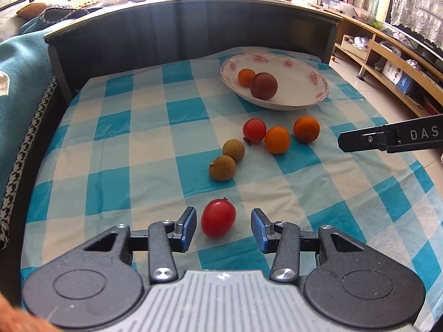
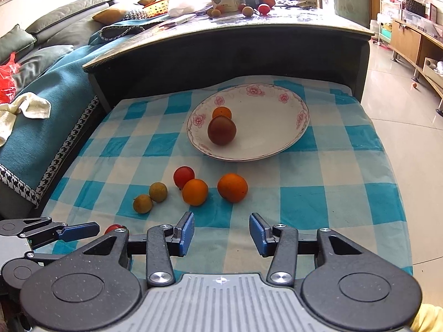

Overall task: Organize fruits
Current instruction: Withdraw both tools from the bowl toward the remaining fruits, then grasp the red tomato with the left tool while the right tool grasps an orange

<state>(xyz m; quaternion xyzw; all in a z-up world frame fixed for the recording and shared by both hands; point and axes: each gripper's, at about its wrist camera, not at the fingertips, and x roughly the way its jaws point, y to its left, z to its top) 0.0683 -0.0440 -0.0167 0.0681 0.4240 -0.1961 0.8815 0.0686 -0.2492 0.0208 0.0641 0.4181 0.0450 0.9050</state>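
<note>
My left gripper (image 1: 223,225) is open, its jaws on either side of a red tomato (image 1: 218,217) lying on the checked cloth, not touching it. Beyond lie two brown longans (image 1: 222,168), another red tomato (image 1: 254,130) and two oranges (image 1: 277,139). A white flowered plate (image 1: 299,69) holds a small orange (image 1: 246,77) and a dark red fruit (image 1: 263,86). My right gripper (image 2: 221,233) is open and empty, just short of the oranges (image 2: 232,187); the plate (image 2: 271,116) lies farther ahead. The left gripper's finger (image 2: 79,228) shows at the left.
The blue-and-white checked cloth (image 1: 124,149) covers a low table. A dark raised board (image 1: 193,27) backs it, with more fruit on a surface behind. A teal-covered sofa (image 2: 41,96) stands on the left, wooden shelves (image 1: 387,55) on the right.
</note>
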